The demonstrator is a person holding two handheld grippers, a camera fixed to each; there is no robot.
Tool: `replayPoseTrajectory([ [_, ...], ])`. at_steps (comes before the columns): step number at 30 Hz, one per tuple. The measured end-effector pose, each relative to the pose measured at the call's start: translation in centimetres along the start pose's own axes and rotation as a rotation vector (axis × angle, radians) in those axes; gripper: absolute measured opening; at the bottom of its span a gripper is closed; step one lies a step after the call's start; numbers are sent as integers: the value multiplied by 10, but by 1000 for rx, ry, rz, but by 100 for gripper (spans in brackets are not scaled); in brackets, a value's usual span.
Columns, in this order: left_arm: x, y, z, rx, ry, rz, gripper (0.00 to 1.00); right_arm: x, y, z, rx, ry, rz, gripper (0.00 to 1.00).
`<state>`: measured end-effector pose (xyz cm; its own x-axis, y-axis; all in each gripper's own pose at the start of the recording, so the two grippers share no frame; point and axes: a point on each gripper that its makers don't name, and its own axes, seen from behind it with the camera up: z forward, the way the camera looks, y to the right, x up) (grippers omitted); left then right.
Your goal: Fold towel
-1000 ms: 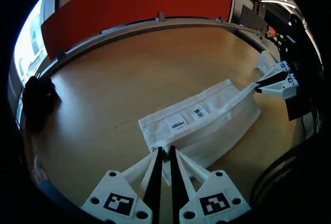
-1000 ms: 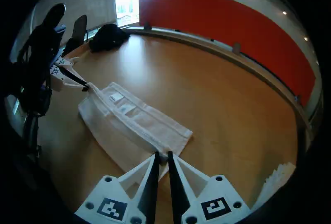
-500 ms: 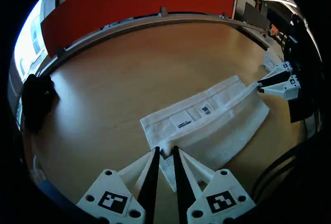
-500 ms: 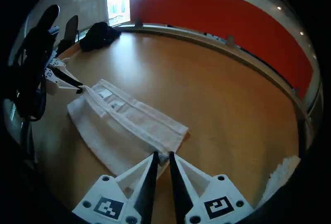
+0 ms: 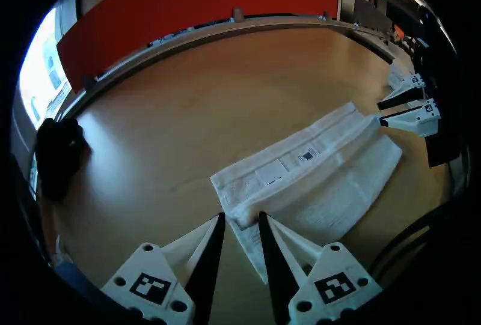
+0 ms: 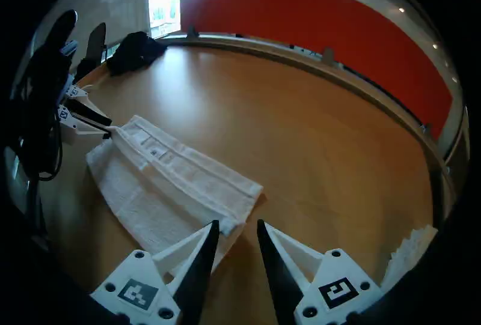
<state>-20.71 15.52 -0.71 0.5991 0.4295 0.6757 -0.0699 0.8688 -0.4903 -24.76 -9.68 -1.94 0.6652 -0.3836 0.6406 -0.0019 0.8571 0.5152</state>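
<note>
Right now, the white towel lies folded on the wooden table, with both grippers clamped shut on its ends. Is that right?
Not quite: both grippers are open. The left gripper view shows the left gripper with its fingers spread at the near corner of the white towel, and the right gripper view shows the right gripper open too. The towel does lie folded on the wooden table.

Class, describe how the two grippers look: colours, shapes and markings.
The left gripper and the right gripper are alike. Each has two white, wedge-shaped fingers that taper to a point, with black inner faces. Each finger's broad base has small round holes and a square black-and-white marker.
</note>
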Motion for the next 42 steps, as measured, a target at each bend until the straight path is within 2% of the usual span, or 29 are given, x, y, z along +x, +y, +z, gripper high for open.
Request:
replayPoseTrajectory([
  [5, 3, -6, 1, 19, 7, -5, 48, 5, 4, 1, -10, 9, 2, 50],
  [8, 6, -8, 1, 28, 13, -7, 49, 7, 7, 2, -16, 11, 2, 50],
  [19, 16, -20, -3, 60, 29, -10, 49, 16, 11, 0, -24, 28, -7, 62],
  [21, 16, -20, -4, 57, 29, -16, 63, 17, 12, -1, -28, 31, -7, 67],
  [23, 16, -19, -5, 50, 30, -22, 67, 18, 13, -2, -35, 32, -7, 75],
  [25, 15, -19, -6, 45, 30, -27, 76, 18, 14, -3, -39, 34, -5, 84],
  [27, 15, -18, -7, 43, 30, -32, 87, 18, 14, -5, -41, 36, -3, 88],
  [33, 11, -16, -11, 35, 29, -48, 92, 16, 13, -11, -45, 41, 2, 89],
  [42, 6, -14, -21, 33, 32, -56, 92, 8, 6, -23, -45, 46, 8, 89],
])
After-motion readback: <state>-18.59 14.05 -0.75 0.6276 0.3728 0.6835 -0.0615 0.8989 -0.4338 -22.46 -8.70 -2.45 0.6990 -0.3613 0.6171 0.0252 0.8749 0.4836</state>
